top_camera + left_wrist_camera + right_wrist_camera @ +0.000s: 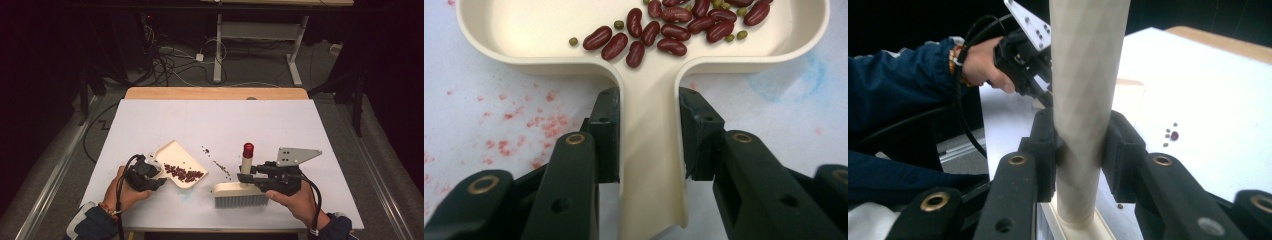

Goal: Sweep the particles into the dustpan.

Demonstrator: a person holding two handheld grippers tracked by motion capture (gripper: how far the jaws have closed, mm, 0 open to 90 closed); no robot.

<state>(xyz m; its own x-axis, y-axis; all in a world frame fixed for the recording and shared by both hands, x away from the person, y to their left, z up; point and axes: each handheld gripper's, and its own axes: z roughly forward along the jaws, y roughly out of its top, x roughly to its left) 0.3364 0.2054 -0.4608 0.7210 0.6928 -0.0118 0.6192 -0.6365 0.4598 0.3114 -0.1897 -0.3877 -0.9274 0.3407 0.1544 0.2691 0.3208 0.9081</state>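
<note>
A cream dustpan [172, 151] lies on the white table, with red beans [184, 173] and a few small green ones piled near its front. In the left gripper view my left gripper [649, 135] is shut on the dustpan's handle [651, 170], and the beans [664, 30] lie in the pan [524, 30] beyond. My left gripper [158, 176] sits at the pan's near left corner. A cream brush [240, 194] stands bristles down, its upright handle topped by a red cap [248, 149]. My right gripper [245, 176] is shut on that handle [1085, 75].
Loose beans [220, 165] lie scattered on the white sheet [215, 117] between pan and brush, and some loose beans [1172, 134] show in the right gripper view. The person's left hand and gripper [1020, 60] appear there too. Cables and a desk frame [260, 45] stand beyond the table's far wooden edge.
</note>
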